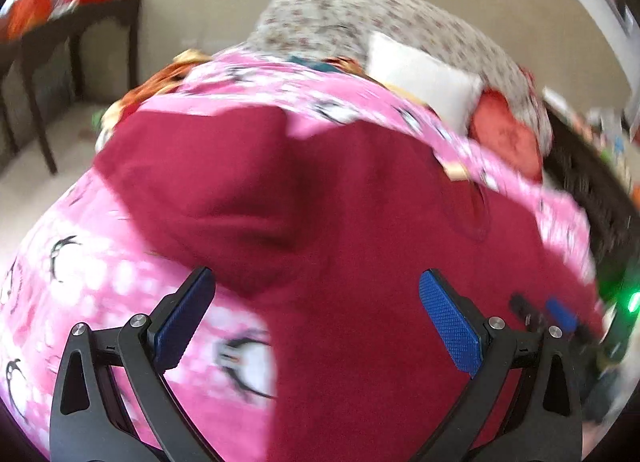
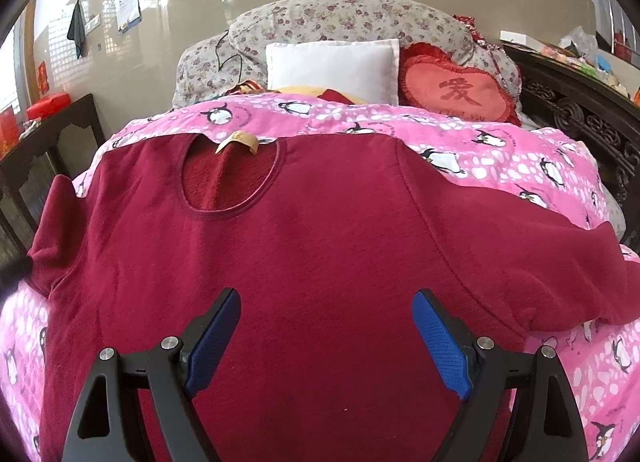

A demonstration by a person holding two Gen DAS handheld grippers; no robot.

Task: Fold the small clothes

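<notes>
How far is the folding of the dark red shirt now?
Early stage. Done: the dark red shirt lies spread front-up on the pink quilt; one sleeve appears folded inward. In hand: nothing; the left gripper and right gripper are open above it. Left: the other sleeve and the body folds.

A bed (image 2: 500,142) under a pink penguin-print quilt (image 2: 520,166) carries a dark red sweater (image 2: 320,242) spread flat, a white pillow (image 2: 332,66) and a red heart cushion (image 2: 456,90) at its head.

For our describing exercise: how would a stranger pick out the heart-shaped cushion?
Start at the bed's pink penguin-print quilt and look to its head. Right of the plain white square pillow sits the red heart-shaped cushion, alone in having a ruffled edge and a stitched character.
</notes>
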